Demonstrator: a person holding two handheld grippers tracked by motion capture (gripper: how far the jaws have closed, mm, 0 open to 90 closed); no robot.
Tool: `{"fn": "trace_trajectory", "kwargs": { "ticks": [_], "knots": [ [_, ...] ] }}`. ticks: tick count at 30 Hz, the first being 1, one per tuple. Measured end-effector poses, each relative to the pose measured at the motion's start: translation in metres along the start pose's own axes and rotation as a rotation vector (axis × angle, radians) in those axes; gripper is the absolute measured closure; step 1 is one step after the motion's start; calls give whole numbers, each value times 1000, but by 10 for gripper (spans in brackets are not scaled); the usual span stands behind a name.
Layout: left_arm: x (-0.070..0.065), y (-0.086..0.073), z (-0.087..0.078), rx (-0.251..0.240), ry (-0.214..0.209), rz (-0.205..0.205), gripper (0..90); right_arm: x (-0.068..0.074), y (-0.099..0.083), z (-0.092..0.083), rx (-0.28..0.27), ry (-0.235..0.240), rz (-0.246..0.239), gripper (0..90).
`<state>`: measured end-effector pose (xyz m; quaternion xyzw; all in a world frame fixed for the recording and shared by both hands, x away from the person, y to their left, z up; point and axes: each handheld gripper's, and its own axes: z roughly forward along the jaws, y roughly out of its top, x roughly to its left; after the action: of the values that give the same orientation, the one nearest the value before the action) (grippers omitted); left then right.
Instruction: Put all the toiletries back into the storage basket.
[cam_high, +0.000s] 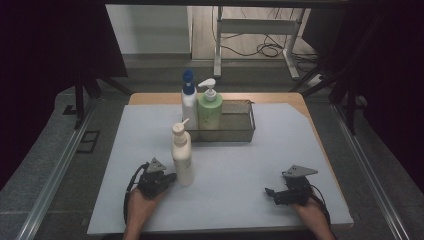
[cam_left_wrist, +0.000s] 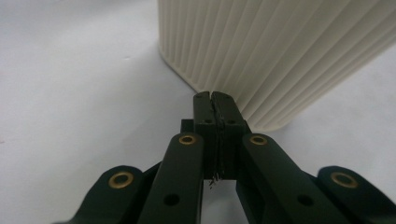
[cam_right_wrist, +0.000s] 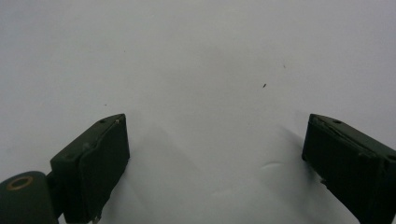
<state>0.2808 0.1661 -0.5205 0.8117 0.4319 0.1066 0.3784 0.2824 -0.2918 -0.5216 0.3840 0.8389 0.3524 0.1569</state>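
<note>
Where the white mat (cam_high: 280, 165) covers the table, its near half is mostly bare, with wide open room between the two hands. A cream pump bottle (cam_high: 182, 156) stands upright on the mat, left of centre. The left gripper (cam_high: 170, 178) rests on the mat at the foot of that bottle; in the left gripper view its jaws are pressed together with nothing between them, their tips right at the ribbed base of the bottle (cam_left_wrist: 280, 51). The right gripper (cam_high: 270, 192) lies near the mat's front right corner, well apart from the bottle and close to the near edge; in the right gripper view (cam_right_wrist: 215, 154) its jaws are spread wide over bare mat and hold nothing. Farther back, a wire basket (cam_high: 235, 131) sits near the mat's far edge, with a blue-capped white bottle (cam_high: 188, 102) and a green pump bottle (cam_high: 210, 107) at its left end.
</note>
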Motion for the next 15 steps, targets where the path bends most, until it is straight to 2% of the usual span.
{"fn": "trace_trajectory", "kwargs": {
  "ticks": [15],
  "knots": [
    [-19,4,6,19,-40,48,881,0,0,0,-1,0,-1,71]
  ]
}}
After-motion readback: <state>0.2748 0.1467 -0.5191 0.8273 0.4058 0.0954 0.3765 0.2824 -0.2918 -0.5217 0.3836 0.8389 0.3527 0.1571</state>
